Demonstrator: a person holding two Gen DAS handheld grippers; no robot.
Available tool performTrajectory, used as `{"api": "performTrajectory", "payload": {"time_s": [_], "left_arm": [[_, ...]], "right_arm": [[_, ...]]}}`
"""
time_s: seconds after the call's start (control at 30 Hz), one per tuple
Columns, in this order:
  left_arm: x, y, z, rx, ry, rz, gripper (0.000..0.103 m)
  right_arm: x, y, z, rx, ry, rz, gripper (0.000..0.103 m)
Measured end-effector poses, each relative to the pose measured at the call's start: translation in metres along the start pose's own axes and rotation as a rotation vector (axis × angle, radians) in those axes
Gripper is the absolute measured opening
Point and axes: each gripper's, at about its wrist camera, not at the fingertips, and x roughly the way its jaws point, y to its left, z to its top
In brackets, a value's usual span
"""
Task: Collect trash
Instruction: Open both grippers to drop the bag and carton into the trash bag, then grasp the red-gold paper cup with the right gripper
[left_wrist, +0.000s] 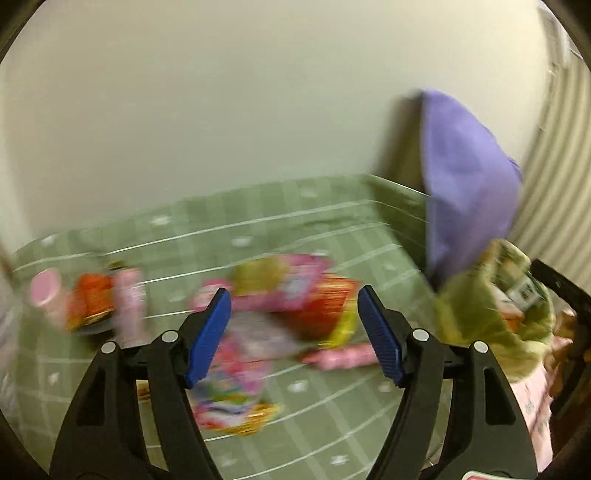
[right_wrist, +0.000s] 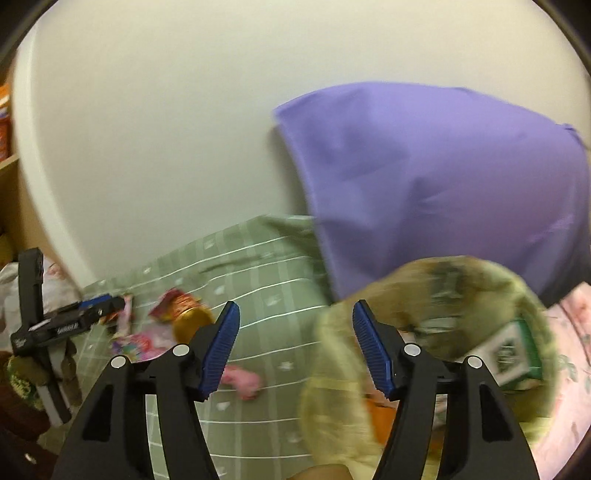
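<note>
Wrappers (left_wrist: 266, 332) lie in a blurred, colourful heap on the green checked cloth (left_wrist: 332, 413), straight ahead of the left gripper (left_wrist: 293, 332) and partly framed between its blue pads. The heap mixes pink, red and yellow packets, with a long pink packet (left_wrist: 341, 356) lying just ahead of the right-hand pad. Further off to the left of that gripper sits a second small cluster (left_wrist: 92, 299), red and pink, with a round pink end showing; the blur hides what each piece is. The left gripper's jaws stand wide apart with nothing between them and nothing touched.

To the right of it, an olive-green bag (left_wrist: 495, 314) stands open, with cartons and other scraps inside. The right gripper (right_wrist: 295, 347) hangs right at that bag (right_wrist: 424, 350), its right-hand finger over the mouth and its left-hand finger outside the rim; its jaws are spread wide too and grasp nothing. A green-and-white carton (right_wrist: 509, 354) lies inside the bag, beyond the right-hand finger.

Behind the bag rises a purple cushion (right_wrist: 436, 177) against a pale wall (right_wrist: 147, 129). A pink flowered fabric (right_wrist: 569, 406) lies at the far right.
</note>
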Motion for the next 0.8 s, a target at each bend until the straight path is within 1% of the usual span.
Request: {"api": "performTrajectory", "payload": {"time_s": [0.13,0.2,0.27,0.33,0.4,0.53,0.6,0.67,0.8], "left_arm": [[-0.013,0.045,-0.012,-0.084,-0.006,0.090,0.067],[-0.019,0.059,-0.017,-0.113,-0.008,0.124,0.067],[-0.024,0.073,-0.023,-0.150,-0.005,0.148,0.067],[-0.028,0.082,-0.028,-0.176,-0.002,0.146,0.067],[-0.031,0.081,-0.030,-0.174,-0.004,0.129,0.067],[-0.030,0.065,-0.029,-0.106,0.003,0.099,0.067],[-0.030,0.060,-0.029,-0.091,0.011,0.095,0.067],[-0.029,0.058,-0.030,-0.082,0.017,0.087,0.067],[-0.018,0.048,-0.022,-0.058,0.029,0.048,0.067]], "right_arm": [[0.018,0.028,-0.002,-0.090,0.056,0.052,0.060],[0.024,0.043,-0.004,-0.149,0.067,0.061,0.060],[0.032,0.052,-0.005,-0.169,0.081,0.084,0.060],[0.043,0.059,-0.006,-0.182,0.093,0.098,0.060],[0.054,0.067,-0.008,-0.199,0.114,0.125,0.060],[0.073,0.080,-0.013,-0.243,0.125,0.135,0.060],[0.085,0.089,-0.015,-0.279,0.125,0.134,0.060],[0.098,0.096,-0.015,-0.304,0.142,0.136,0.060],[0.116,0.098,-0.016,-0.301,0.183,0.188,0.060]]}}
